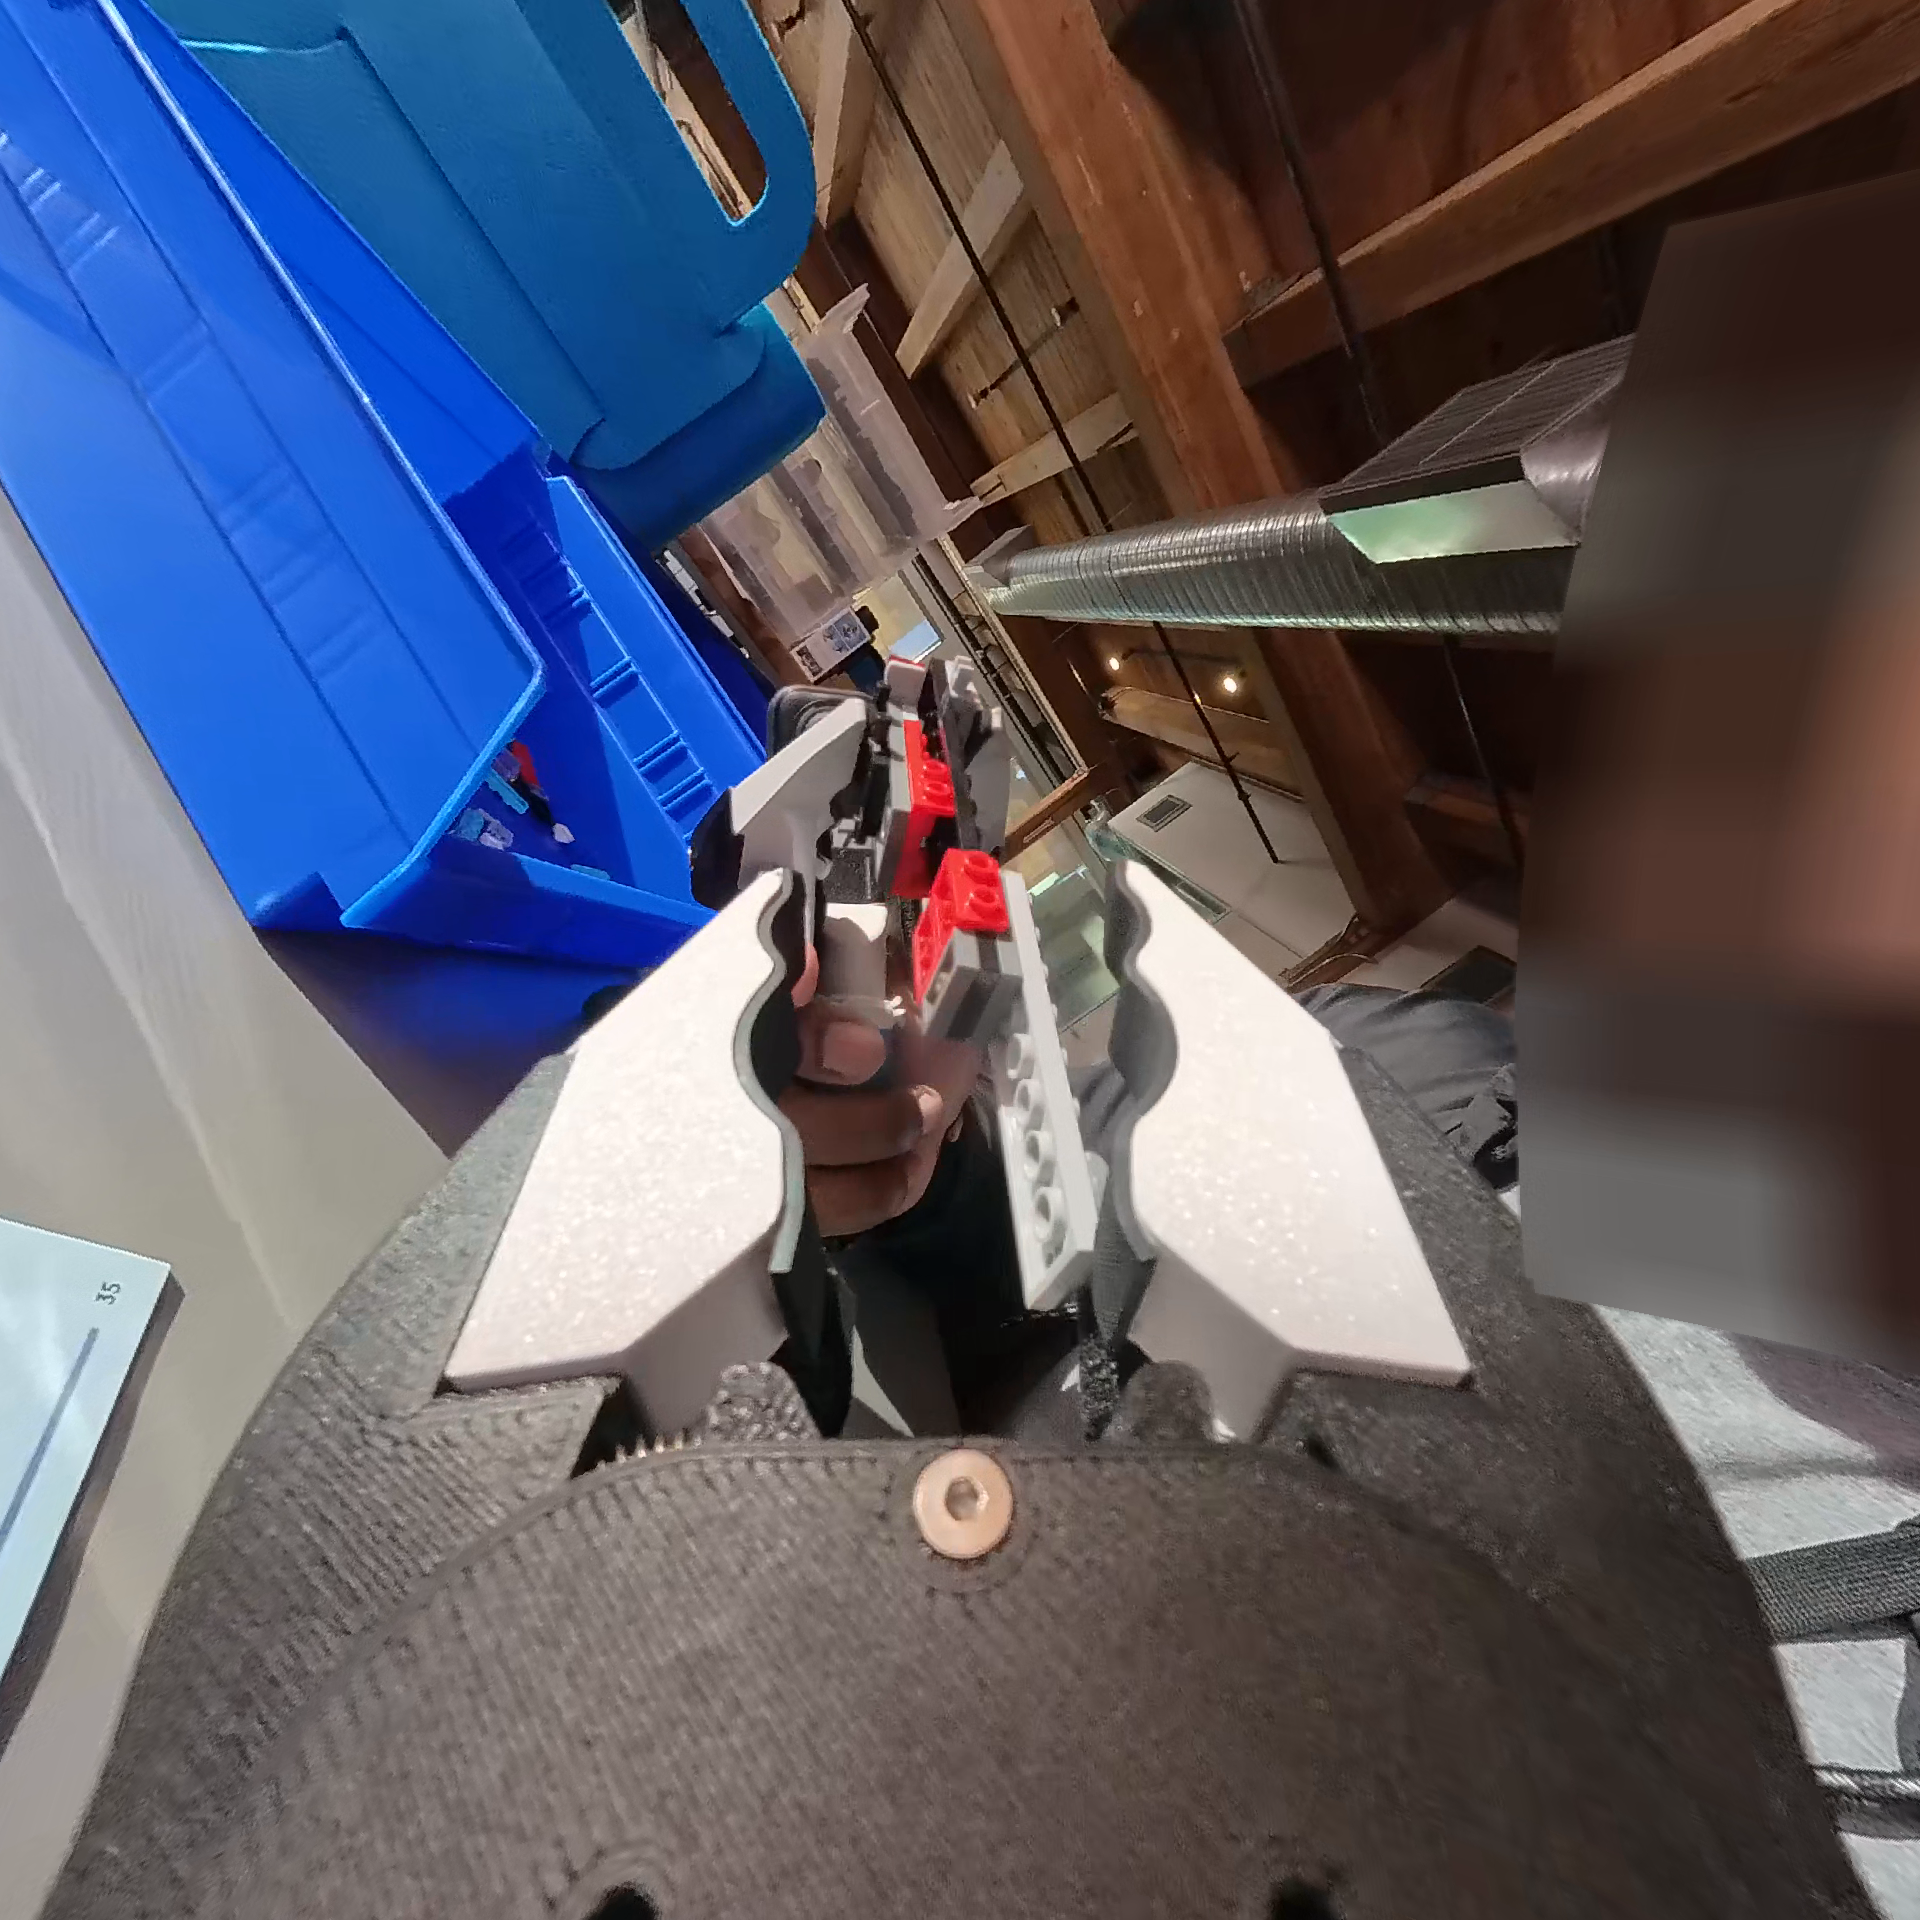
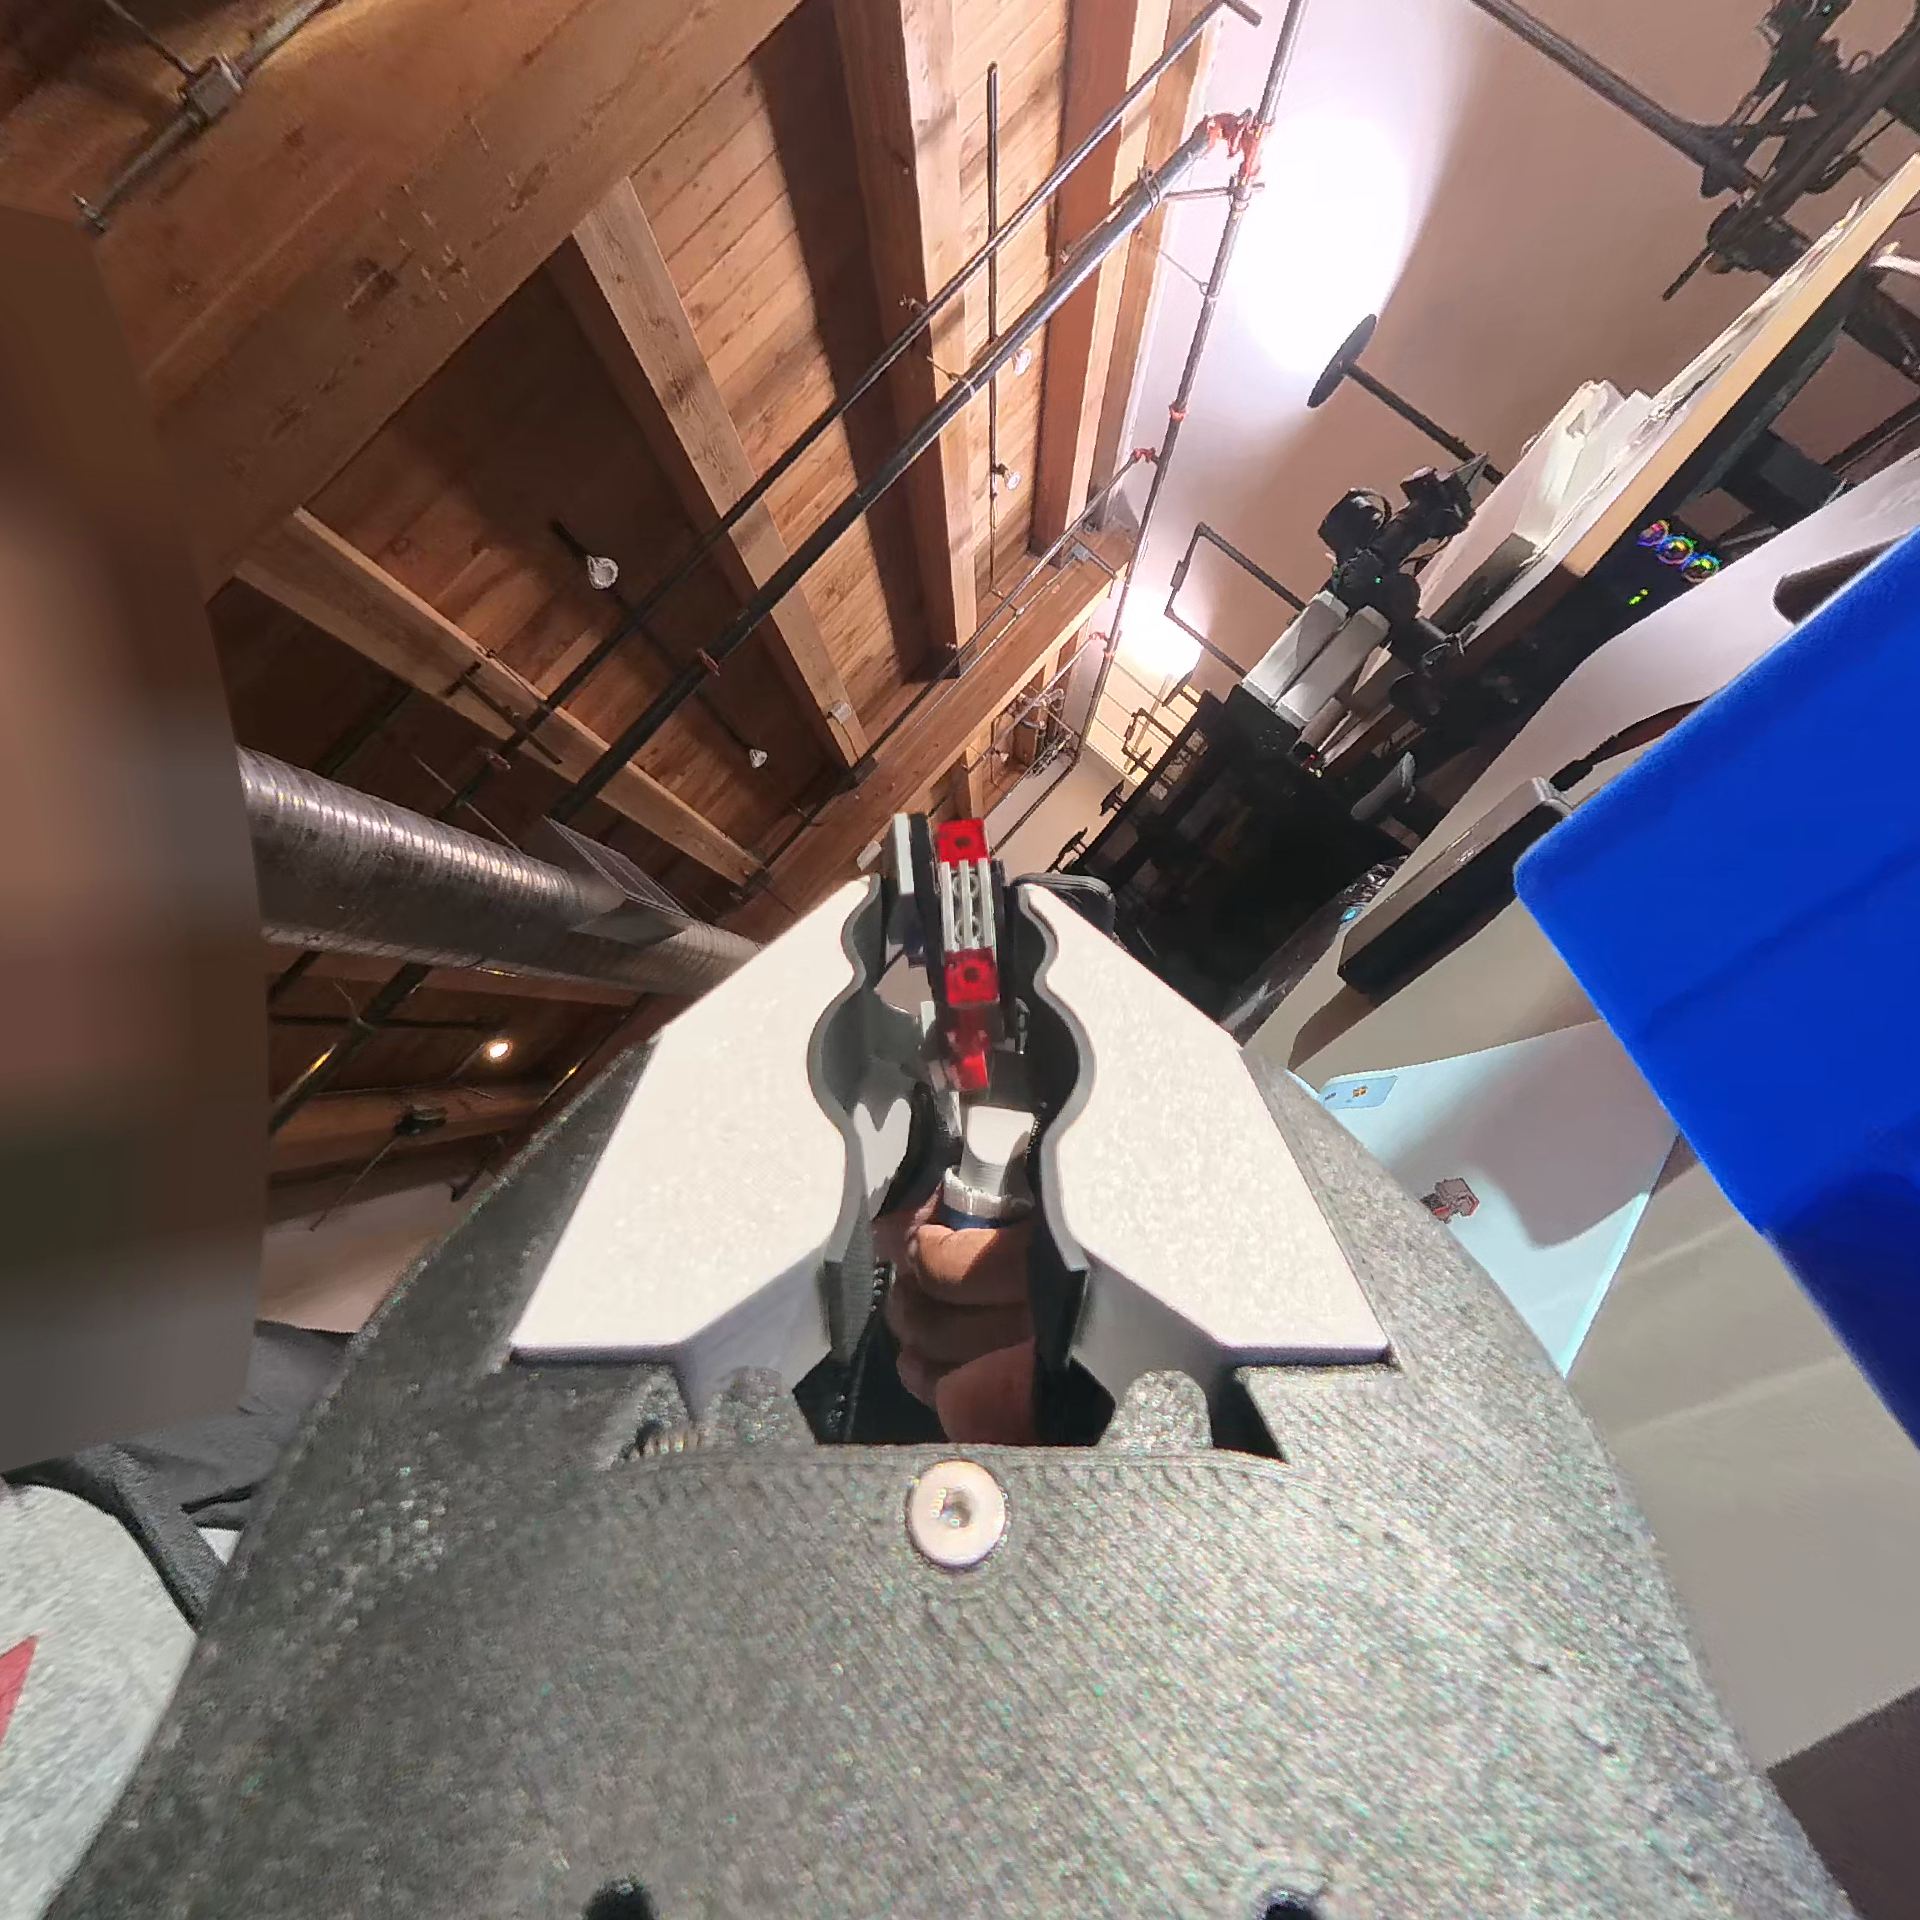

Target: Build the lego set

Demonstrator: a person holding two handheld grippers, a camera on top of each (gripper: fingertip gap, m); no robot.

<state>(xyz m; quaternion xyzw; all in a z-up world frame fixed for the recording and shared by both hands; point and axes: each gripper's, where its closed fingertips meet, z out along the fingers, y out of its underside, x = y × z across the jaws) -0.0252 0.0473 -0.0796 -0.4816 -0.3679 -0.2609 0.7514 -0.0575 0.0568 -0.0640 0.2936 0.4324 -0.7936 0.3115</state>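
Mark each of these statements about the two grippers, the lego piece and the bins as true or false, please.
1. The right gripper is shut on the lego assembly. True.
2. The left gripper is closed tight. False: its fingers stand apart, and the assembly's grey plate reaches between them.
3. The assembly carries red bricks. True.
4. The bins in the left wrist view are green. False: they are blue.
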